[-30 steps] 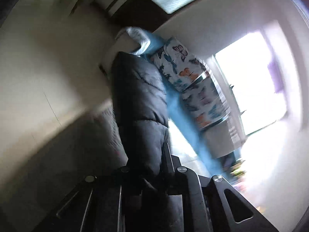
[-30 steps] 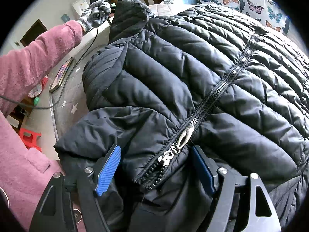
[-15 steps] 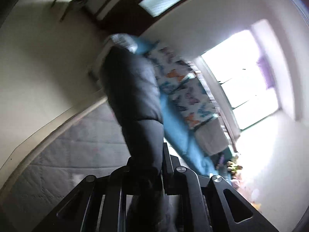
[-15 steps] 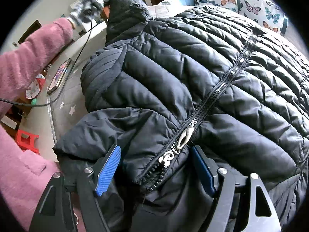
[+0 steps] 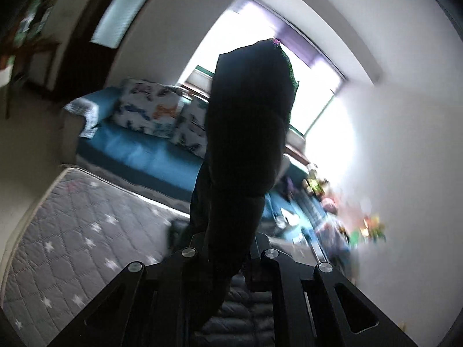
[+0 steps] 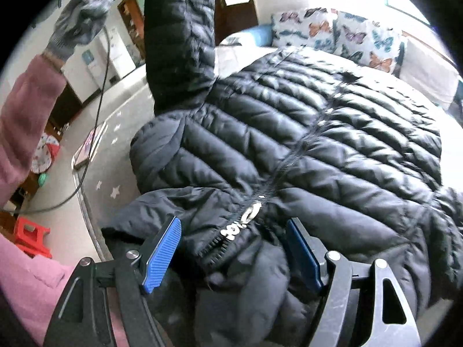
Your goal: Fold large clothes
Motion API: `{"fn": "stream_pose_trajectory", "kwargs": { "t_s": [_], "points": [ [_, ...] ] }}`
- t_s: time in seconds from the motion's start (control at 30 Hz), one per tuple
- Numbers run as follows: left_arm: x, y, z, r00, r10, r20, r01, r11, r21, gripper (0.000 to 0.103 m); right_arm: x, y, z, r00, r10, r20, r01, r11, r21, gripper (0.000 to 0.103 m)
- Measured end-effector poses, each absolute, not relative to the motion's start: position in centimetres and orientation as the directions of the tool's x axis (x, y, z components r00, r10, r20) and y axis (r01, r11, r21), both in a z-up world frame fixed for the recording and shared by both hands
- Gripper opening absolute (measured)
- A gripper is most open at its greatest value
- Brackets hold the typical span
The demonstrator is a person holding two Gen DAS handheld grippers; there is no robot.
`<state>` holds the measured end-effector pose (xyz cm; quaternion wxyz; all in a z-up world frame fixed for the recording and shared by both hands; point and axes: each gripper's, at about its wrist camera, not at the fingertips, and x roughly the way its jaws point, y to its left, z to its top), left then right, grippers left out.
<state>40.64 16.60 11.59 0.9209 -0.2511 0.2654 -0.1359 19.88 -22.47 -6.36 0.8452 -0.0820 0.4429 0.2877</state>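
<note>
While the black quilted puffer jacket [image 6: 303,133] lies spread front-up across the grey star-patterned quilted mattress [image 5: 78,225], one of its two sleeves [image 6: 179,40] stands lifted upright above the rest of the garment. In the left wrist view that sleeve [image 5: 246,144] rises as a dark column out of the left tool [image 5: 228,257], whose two black fingers are pinched almost fully together on the fabric. The person's left hand [image 6: 84,20], in a grey knit glove with a pink fleece sleeve [image 6: 26,110] below it, shows at the top left of the right wrist view, with one black cable [image 6: 101,86] hanging from it.

The right tool [image 6: 234,254] stands wide, its two blue ribbed pads [image 6: 162,254] on either side of the jacket's collar end, where the single silver zip pull [image 6: 249,214] sits at the top of the closed front zip. Padded fabric bulges between the pads; whether they press on it cannot be told.

Two butterfly-print cushions [image 6: 338,34] lean side by side on a blue sofa [image 5: 139,156] beyond the mattress. One phone [image 6: 88,150] with a lit screen lies on the mattress near its edge, and one red plastic stool [image 6: 31,237] stands on the floor beside it. A bright window [image 5: 312,92] fills the wall behind the sofa.
</note>
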Motion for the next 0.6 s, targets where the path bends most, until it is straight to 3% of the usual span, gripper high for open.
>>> {"fn": "stream_pose_trajectory", "kwargs": {
  "t_s": [0.13,0.3,0.47,0.6],
  "points": [
    [38.3,8.1,10.9,0.779,-0.449,-0.438,0.21,0.845,-0.492,0.014,19.3,-24.9,-5.4,0.497,0.406,-0.767,-0.504,0.854,0.125,0.082],
    [33.7,-2.3,5.5,0.656,-0.569,-0.497,0.323,0.806,-0.496,0.014,18.4,-28.6,-5.2,0.556,0.387,-0.736,-0.412,0.897,0.161,0.082],
    [31.6,-13.3,-2.9,0.485,-0.595,-0.641,0.416,0.802,-0.429,0.015,17.5,-32.0,-5.9,0.587,0.354,-0.728,-0.315,0.928,0.197,0.082],
    [30.5,-20.1,-10.5,0.369,-0.53,-0.764,0.444,0.822,-0.356,0.015,17.0,-33.9,-6.6,0.59,0.344,-0.731,-0.271,0.937,0.222,0.082]
  ]
}}
